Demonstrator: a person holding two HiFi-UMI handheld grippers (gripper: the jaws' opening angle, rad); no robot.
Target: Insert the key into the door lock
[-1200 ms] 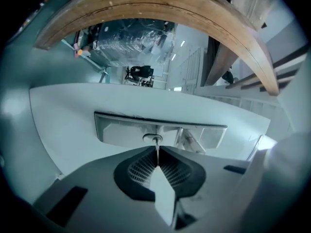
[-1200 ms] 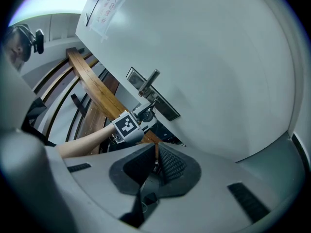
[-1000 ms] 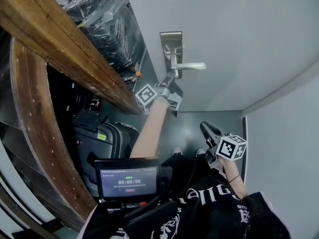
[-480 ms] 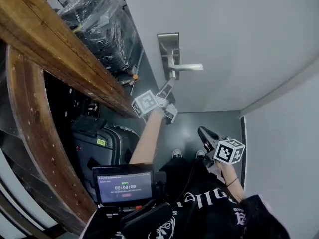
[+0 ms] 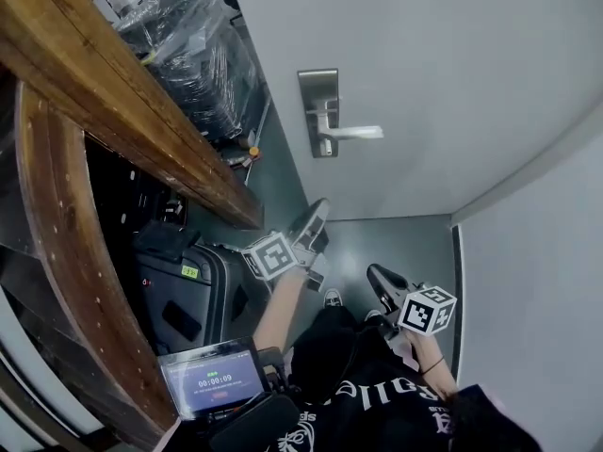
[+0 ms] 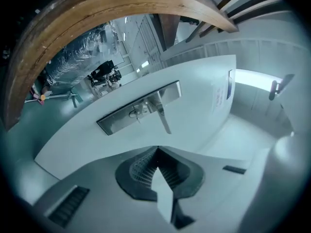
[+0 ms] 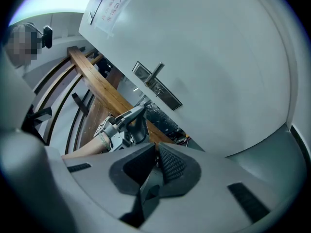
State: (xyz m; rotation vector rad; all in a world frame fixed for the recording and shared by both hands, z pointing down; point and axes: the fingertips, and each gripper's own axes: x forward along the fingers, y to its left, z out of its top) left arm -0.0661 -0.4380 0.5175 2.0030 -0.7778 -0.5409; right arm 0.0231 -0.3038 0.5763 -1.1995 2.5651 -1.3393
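Low before the white door [image 5: 443, 55], the left gripper [image 5: 317, 211] hung with its jaws pressed together on nothing, pointing up toward the silver lock plate [image 5: 318, 90] but well apart from it. Beside it, the right gripper [image 5: 377, 277] likewise had its jaws together, empty. A small key [image 6: 134, 113] appeared to sit in the plate, just beside the lever handle [image 5: 356, 133].
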